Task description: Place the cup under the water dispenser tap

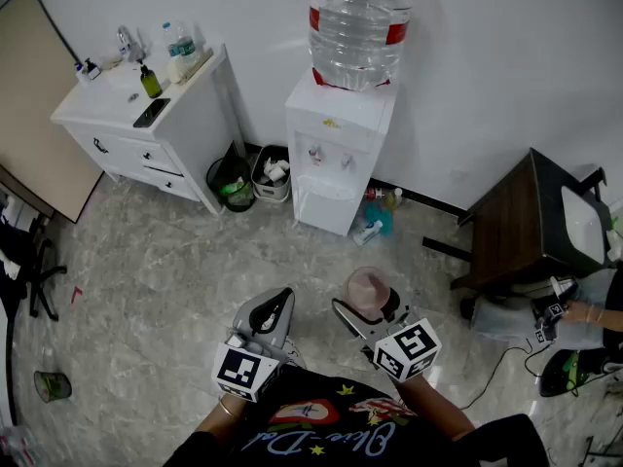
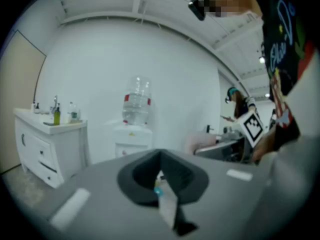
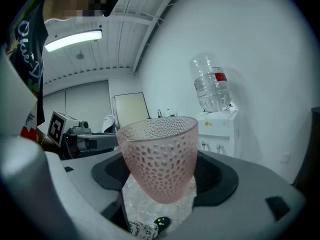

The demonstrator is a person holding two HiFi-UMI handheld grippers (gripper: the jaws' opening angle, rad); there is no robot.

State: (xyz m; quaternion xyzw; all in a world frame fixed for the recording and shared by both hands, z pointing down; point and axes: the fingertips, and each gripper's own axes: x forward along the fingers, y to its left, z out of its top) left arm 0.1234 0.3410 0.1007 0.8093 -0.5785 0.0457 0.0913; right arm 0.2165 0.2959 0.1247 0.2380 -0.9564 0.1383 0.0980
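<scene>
Between the jaws of my right gripper (image 1: 368,307) stands the pink dimpled translucent cup (image 3: 160,159), clamped mouth-up, well apart from the white floor-standing water dispenser (image 1: 336,163) against the wall. My left gripper (image 1: 271,315) carries nothing, its jaws pressed together.

1. I hold a cup (image 3: 159,159) that is pink, translucent and dimpled all over.
2. The water dispenser (image 1: 336,154) looks like smooth white plastic, and its bottle (image 1: 357,27) like clear ribbed plastic.
3. The floor (image 1: 156,290) is glossy and marbled.
</scene>
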